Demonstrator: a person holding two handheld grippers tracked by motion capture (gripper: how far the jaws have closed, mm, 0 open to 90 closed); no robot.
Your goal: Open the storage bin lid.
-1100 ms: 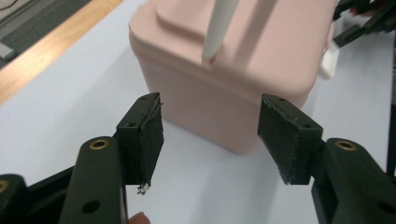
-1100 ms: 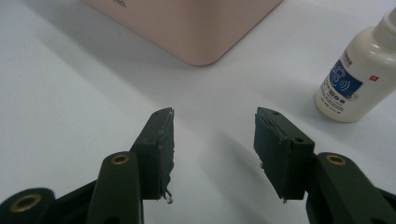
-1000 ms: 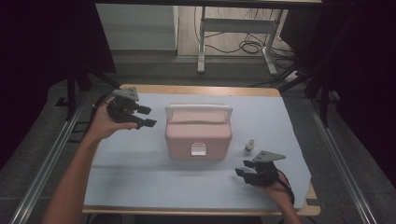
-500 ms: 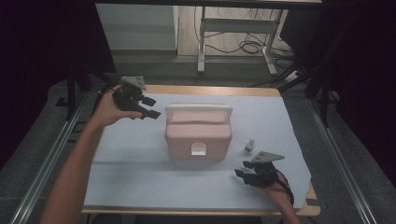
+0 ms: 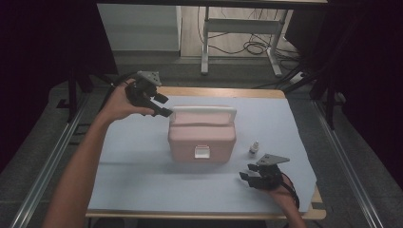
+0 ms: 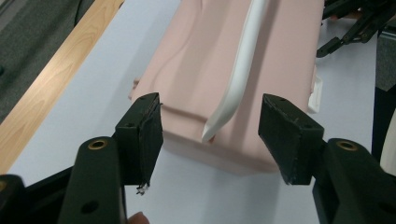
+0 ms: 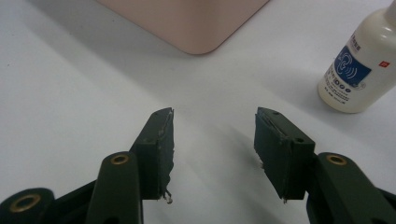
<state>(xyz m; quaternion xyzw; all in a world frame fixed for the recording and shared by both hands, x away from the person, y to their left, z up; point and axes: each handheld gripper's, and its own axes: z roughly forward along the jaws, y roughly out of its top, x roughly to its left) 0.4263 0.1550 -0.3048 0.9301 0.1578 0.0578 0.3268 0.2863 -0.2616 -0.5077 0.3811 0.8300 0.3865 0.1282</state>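
While the pink box sits latched mid-surface, left gripper fingers gape wide at its handle; right gripper fingers wide, empty, near bottle.

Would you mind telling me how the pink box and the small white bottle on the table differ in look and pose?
The pink box is broad, low and rounded-rectangular; the small white bottle is slim and far smaller. The pink box carries a white handle across its lid and a white latch on its front; the small white bottle bears a blue label. Both stand apart on the white table cover, untouched by either hand-held gripper.
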